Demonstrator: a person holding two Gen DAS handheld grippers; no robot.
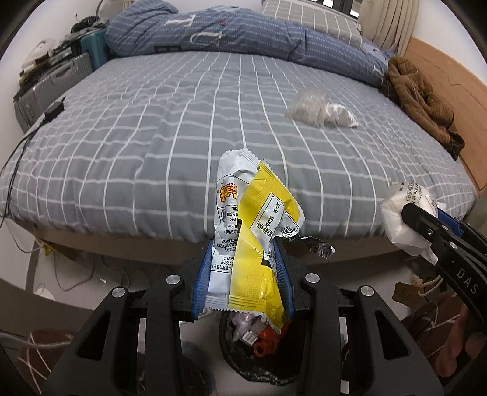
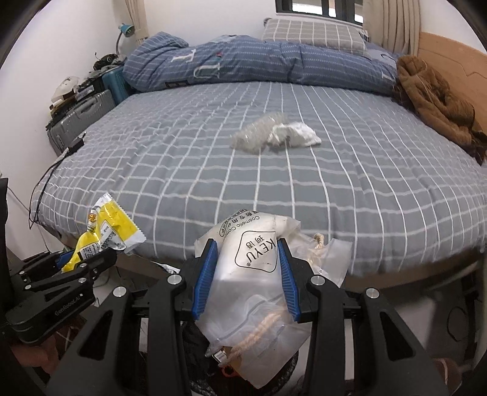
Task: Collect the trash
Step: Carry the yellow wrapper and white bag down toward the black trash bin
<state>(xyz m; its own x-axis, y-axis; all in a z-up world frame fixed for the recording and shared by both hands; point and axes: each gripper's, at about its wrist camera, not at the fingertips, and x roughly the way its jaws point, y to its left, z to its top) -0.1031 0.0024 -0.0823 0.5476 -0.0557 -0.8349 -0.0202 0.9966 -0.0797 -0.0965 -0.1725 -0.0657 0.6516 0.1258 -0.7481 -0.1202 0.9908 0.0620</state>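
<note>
A home bedroom: a bed (image 2: 304, 189) with checked sheet, a rolled blue duvet (image 2: 243, 65), a pillow (image 2: 313, 33), suitcases (image 2: 82, 120) beside.

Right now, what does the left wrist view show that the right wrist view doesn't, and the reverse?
Only the left wrist view looks down into the black trash bin, with red and white scraps inside, below the yellow snack wrapper clamped in the left gripper.

Only the right wrist view shows the blue desk lamp, the window and the KEYU print on the clear plastic bag held by the right gripper.

Both show both grippers, the checked bed, crumpled clear plastic, white tissue and brown garment.
</note>
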